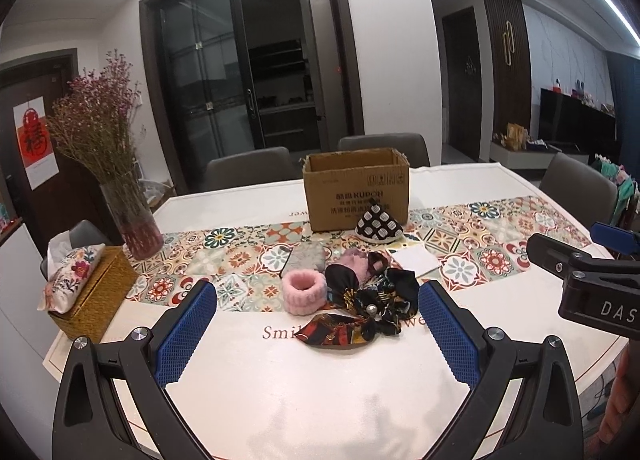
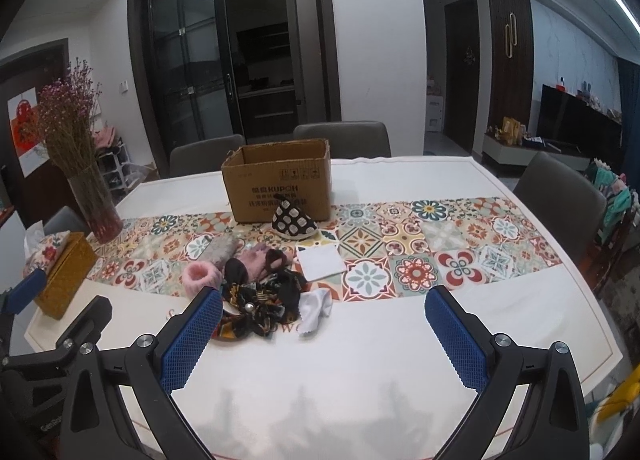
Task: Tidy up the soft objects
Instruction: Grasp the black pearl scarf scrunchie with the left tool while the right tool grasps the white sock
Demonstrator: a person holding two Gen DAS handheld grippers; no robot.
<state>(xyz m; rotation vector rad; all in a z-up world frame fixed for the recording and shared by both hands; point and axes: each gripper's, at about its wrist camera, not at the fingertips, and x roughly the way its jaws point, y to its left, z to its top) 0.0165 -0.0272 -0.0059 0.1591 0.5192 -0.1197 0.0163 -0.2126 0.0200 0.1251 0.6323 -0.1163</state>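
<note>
"KUPOH" printed on box (image 1: 357,188) at 12 o'clock. Soft pile (image 1: 352,300) on table (image 1: 320,388), centre; pink band (image 1: 304,292) at its 9 o'clock, vase (image 1: 132,216) at 10. Left gripper (image 1: 318,336) and right gripper (image 2: 324,340) spread wide, holding nothing.

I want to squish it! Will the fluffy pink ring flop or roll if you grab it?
The pink ring looks plush, so it would probably squash between the pads. It seems light. Lying flat on the table, it likely won't roll.
</note>
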